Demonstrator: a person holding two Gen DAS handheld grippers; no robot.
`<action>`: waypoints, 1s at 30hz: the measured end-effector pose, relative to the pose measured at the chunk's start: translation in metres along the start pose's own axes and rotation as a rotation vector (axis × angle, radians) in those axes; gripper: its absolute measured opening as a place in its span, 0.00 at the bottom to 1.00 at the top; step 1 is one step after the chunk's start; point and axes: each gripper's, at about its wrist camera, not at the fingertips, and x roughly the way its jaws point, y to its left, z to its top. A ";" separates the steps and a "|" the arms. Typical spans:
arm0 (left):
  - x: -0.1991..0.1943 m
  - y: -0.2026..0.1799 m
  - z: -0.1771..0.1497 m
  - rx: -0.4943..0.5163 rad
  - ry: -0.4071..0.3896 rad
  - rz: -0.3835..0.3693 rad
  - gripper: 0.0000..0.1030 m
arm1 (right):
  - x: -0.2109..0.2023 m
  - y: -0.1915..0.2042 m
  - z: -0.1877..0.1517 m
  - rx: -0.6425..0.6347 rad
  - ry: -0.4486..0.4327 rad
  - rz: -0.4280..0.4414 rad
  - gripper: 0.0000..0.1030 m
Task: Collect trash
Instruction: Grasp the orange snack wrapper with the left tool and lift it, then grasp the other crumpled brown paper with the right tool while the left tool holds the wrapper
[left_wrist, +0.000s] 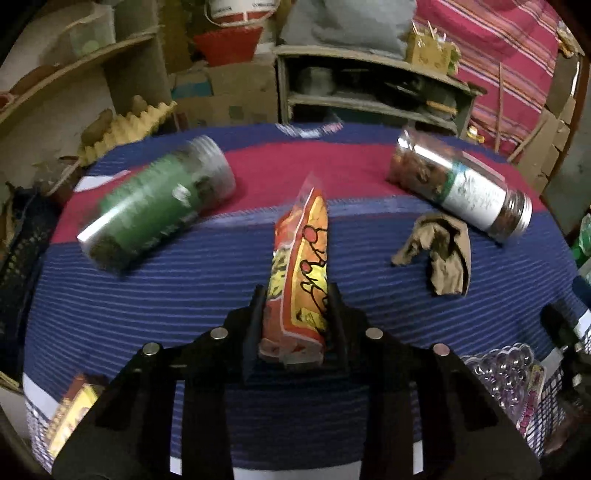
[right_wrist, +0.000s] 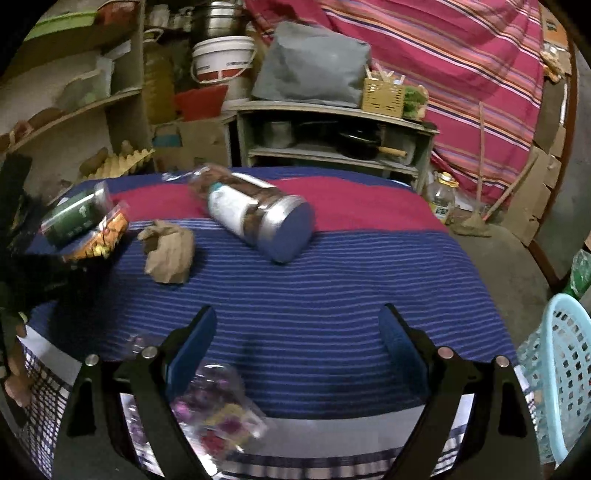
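The left tool (left_wrist: 295, 314) is clamped on an orange snack wrapper (left_wrist: 301, 266), which stands up between its fingers above the striped bench (left_wrist: 184, 295). The right tool (right_wrist: 297, 347) hangs wide apart and empty. The pick-up looks done; next the wrapper likely goes to the pale blue basket (right_wrist: 561, 369), off to the right tool's right.

Left tool (left_wrist: 295, 314) is pinched nearly closed and angled downward; right tool (right_wrist: 299, 343) is spread wide.
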 end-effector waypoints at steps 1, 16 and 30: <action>-0.004 0.003 0.002 -0.004 -0.009 0.006 0.30 | 0.000 0.006 0.001 -0.010 -0.001 0.005 0.85; -0.042 0.066 0.016 -0.119 -0.127 0.075 0.30 | 0.034 0.077 0.033 -0.148 0.032 0.043 0.85; -0.044 0.086 0.011 -0.168 -0.130 0.105 0.30 | 0.070 0.089 0.039 -0.156 0.175 0.140 0.43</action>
